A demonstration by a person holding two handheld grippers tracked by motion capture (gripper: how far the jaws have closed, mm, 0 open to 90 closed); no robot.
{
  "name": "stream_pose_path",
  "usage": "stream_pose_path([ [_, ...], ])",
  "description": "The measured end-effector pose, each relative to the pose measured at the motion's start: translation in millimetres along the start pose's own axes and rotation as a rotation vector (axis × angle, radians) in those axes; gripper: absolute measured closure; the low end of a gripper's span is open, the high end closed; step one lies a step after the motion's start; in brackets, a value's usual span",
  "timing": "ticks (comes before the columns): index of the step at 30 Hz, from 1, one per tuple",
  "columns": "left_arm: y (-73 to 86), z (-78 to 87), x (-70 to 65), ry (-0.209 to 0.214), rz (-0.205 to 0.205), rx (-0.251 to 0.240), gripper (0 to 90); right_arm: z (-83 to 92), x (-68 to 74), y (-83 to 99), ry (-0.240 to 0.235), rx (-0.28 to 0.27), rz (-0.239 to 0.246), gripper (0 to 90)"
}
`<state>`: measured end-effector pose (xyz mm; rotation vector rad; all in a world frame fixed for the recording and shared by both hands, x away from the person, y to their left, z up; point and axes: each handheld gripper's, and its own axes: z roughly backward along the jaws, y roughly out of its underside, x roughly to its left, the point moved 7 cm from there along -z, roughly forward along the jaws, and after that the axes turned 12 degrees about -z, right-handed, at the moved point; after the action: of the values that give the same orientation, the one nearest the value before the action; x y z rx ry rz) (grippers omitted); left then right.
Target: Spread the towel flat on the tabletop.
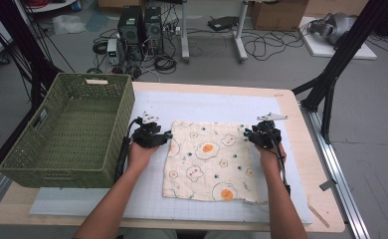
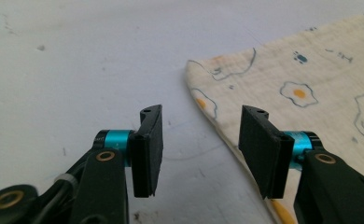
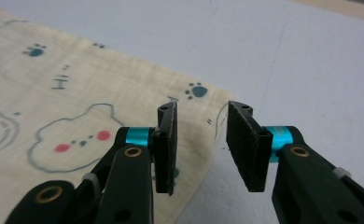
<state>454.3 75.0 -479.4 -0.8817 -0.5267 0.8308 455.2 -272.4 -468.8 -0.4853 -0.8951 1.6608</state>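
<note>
Cloth (image 1: 209,160) lies flat beside basket (image 1: 67,129) in high view.

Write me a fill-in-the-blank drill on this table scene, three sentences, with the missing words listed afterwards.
1. The cream cloth printed with fried eggs and bears lies ____ on the pale blue mat.
2. The woven green plastic basket stands to the ____ of the cloth in the high view.
3. The left gripper and the right gripper each hover at a far corner of the cloth with nothing ____ their jaws.

Missing words: flat; left; between
</note>
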Motion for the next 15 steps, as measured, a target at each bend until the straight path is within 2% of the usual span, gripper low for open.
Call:
stream_pose_path([
  [2, -1.3, -3.0, 3.4, -0.004, 0.007, 0.006, 51.6, 10.2, 4.3, -0.7, -0.013, -0.007, 0.032, 61.2],
  [4, -4.5, -5.6, 6.6, -0.005, 0.014, 0.005, 52.7, 21.9, 8.0, 0.4, -0.028, -0.036, 0.063, 60.1],
  [7, -9.4, -10.4, 9.0, -0.020, 0.025, -0.022, 55.0, 39.2, 9.7, 8.4, -0.061, -0.056, 0.064, 58.1],
  [9, -7.7, -18.6, 7.4, -0.005, 0.024, 0.019, 55.0, 49.6, 9.5, 14.7, -0.069, -0.065, 0.066, 57.7],
  [11, -8.8, -26.0, 3.9, 0.004, 0.026, 0.030, 54.9, 61.4, 8.5, 24.0, -0.080, -0.060, 0.066, 57.5],
  [13, -11.2, -33.6, -0.5, 0.010, 0.002, 0.053, 53.9, 69.2, 9.2, 33.4, -0.093, -0.048, 0.069, 57.5],
  [15, -12.8, -41.1, -4.9, 0.003, -0.047, 0.083, 53.7, 74.2, 9.7, 43.3, -0.092, -0.033, 0.082, 57.4],
])
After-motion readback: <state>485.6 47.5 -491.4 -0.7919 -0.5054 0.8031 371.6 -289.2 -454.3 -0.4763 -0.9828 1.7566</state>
